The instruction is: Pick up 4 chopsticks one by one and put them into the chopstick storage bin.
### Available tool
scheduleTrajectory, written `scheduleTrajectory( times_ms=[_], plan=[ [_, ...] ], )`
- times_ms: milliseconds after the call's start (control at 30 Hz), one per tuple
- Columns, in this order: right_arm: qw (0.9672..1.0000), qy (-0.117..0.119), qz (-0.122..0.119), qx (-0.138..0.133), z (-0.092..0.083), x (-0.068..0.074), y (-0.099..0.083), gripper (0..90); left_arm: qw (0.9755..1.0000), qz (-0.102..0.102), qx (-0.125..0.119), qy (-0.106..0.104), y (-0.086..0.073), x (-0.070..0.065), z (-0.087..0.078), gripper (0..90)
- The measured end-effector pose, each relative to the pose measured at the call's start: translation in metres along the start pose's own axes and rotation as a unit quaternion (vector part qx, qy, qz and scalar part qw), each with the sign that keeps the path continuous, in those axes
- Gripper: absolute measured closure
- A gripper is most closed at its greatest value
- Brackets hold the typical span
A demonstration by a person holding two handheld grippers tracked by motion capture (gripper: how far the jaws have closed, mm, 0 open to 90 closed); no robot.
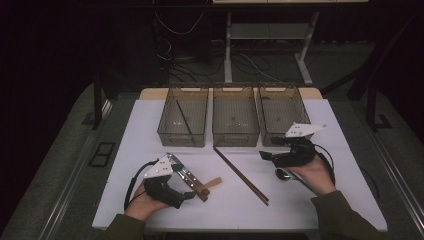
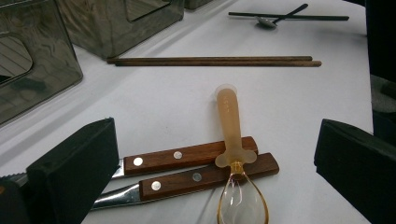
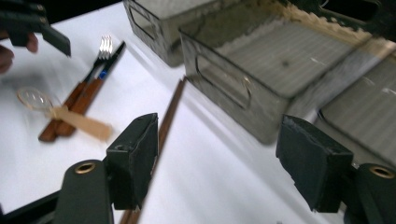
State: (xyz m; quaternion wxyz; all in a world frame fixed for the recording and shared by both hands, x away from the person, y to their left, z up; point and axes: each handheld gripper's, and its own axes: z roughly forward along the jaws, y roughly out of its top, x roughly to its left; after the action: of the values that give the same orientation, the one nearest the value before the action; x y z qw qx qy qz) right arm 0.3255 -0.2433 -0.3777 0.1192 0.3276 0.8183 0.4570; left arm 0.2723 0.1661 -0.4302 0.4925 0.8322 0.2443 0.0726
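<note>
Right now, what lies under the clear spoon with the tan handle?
The spoon lies across two wooden-handled utensils near their handle ends. The strip of handles beneath it is covered.

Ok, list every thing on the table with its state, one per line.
Left tongs: open, empty.
Right tongs: open, empty.
Clear spoon: lying across two wood-handled utensils.
Brown chopsticks: flat on the table, side by side.
Left bin: holds one dark stick.
Middle bin: empty.

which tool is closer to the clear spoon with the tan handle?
Left. The left tool sits right beside the spoon, jaws open either side of it. The right tool is across the table, beyond the brown chopsticks.
</note>
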Motion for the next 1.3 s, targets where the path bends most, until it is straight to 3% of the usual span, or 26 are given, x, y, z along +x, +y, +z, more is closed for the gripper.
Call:
scheduleTrajectory(
  times_ms=[733,1300],
  plan=[
    [0.9991,-0.032,0.022,0.019,-0.056,-0.008,-0.072,30.1,1.0000,0.003,0.004,0.003,-0.001,0.000,-0.002,0.0],
    [0.9959,-0.039,0.045,0.068,-0.092,-0.022,-0.117,54.0,1.0000,0.003,0.003,0.005,-0.001,0.000,-0.002,0.0]
  ],
)
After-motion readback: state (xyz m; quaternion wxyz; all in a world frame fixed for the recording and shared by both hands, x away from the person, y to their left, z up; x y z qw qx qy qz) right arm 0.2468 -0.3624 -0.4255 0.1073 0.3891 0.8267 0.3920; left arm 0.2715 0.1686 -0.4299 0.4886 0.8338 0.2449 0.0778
